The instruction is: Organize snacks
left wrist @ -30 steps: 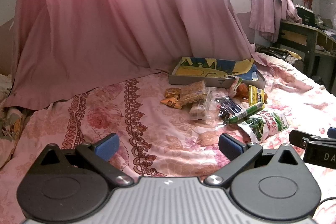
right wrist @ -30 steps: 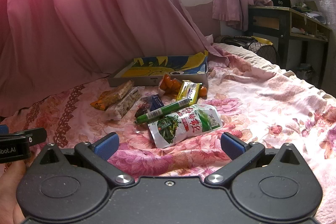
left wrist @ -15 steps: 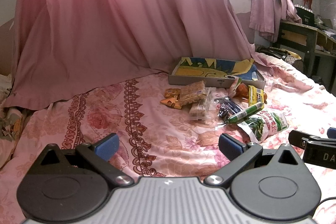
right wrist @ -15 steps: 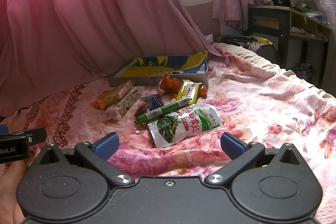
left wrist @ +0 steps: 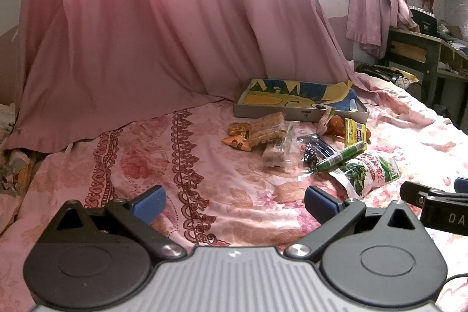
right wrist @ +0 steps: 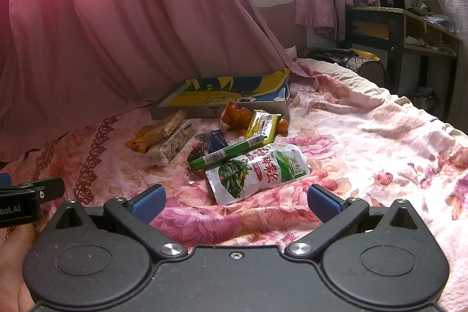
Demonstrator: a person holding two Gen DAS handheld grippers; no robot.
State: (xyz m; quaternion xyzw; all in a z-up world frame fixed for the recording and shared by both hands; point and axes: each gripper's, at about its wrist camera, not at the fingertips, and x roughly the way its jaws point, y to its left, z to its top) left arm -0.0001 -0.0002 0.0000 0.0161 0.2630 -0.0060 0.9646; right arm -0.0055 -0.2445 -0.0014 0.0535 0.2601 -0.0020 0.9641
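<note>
While both are hovering low over the bed (right wrist: 365,142), the left hand-held gripper (left wrist: 232,199) and the right hand-held gripper (right wrist: 235,199) are each standing spread wide, their blue pads holding and touching nothing. Between the left one and the snacks, a bare stretch of flowered bedspread (left wrist: 175,165) is lying open. Just ahead of the right one, a green-and-white pouch (right wrist: 257,171) is lying flat, its long axis slanting from near-left to far-right. Touching its far edge, a green stick (right wrist: 226,152) is running along the same slant. Beyond these, a dark packet (right wrist: 209,142) is lying beside two cracker packs (right wrist: 171,136), which are pointing toward the far right, with orange wrappers (left wrist: 238,136) at their left. Farther on, a yellow bar (right wrist: 261,126) is pointing away beside a bag of orange sweets (right wrist: 235,116). At the back, an open flat box (right wrist: 222,110) is sitting with its long side across the view, against the hanging pink curtain (right wrist: 117,34). To the right, the bed's edge is dropping off before a dark desk (right wrist: 400,28).
</note>
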